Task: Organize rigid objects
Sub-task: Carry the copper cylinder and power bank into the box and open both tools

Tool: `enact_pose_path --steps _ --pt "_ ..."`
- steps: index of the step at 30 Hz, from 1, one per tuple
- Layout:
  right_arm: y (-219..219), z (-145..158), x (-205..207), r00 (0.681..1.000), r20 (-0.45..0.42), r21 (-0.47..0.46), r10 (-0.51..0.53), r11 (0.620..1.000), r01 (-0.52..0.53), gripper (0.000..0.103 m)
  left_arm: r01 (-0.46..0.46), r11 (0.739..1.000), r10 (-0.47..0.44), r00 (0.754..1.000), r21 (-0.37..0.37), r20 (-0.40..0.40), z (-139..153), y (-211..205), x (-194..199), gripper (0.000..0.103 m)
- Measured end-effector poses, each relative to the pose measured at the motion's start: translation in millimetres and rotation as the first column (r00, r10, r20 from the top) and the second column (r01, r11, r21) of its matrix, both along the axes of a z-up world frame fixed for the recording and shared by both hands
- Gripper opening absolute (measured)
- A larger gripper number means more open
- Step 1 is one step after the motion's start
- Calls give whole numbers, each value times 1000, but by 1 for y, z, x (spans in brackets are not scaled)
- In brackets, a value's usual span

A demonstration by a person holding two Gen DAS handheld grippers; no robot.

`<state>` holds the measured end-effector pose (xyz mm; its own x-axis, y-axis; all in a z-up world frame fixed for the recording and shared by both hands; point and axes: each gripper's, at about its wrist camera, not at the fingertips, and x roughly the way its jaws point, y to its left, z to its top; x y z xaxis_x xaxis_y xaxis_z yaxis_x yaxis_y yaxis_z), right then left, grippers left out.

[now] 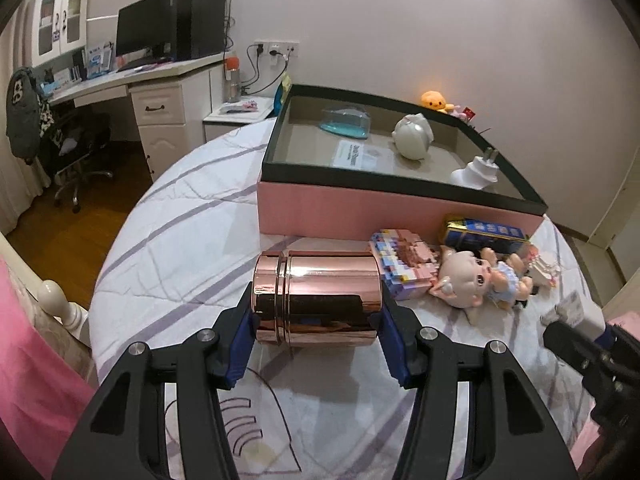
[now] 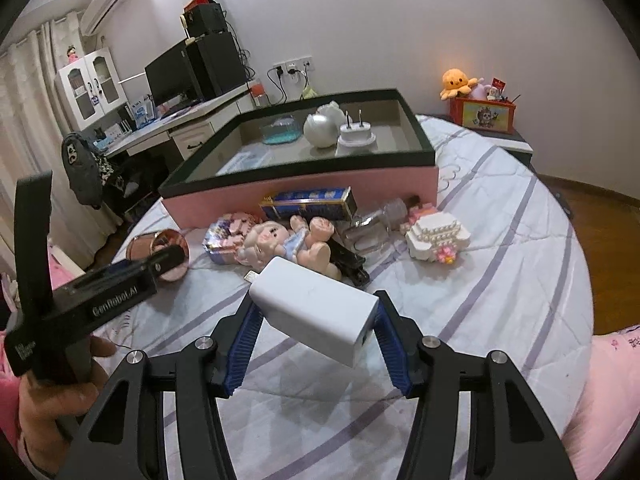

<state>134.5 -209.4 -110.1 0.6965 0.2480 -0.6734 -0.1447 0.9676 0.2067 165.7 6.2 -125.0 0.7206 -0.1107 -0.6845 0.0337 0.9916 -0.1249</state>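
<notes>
A large pink cardboard box with a black rim lies on the white quilt with lilac stripes; just before its front wall lie a small big-headed doll, a blue carton and block models. The left gripper points slantwise down toward the box, its blue pads pinching a shiny rose-gold metal canister by its two ends, the canister lying on its side across the jaws. The right gripper, tilted down likewise, clamps a white rectangular charger block, held clear of the quilt near the doll. A bare hand grasps the left gripper's black handle.
</notes>
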Motion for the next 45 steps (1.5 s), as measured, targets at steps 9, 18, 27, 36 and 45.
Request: enact_pose_path --steps 9,18,27,36,45 --pt "0 50 19 995 94 -46 34 998 -30 57 35 999 -37 992 18 118 58 -5 7 55" --pt "4 115 101 984 170 -89 57 995 -42 57 47 998 -54 979 39 199 121 -13 73 55" --pt "2 108 174 995 93 -88 36 996 -27 57 37 997 -49 986 73 160 123 -24 140 55" --pt "-7 74 211 1000 15 -83 16 996 -15 57 41 996 -49 993 75 110 100 -33 165 55" --pt "-6 57 220 1000 -14 -80 14 997 -15 57 53 994 -60 996 95 66 80 -37 180 62"
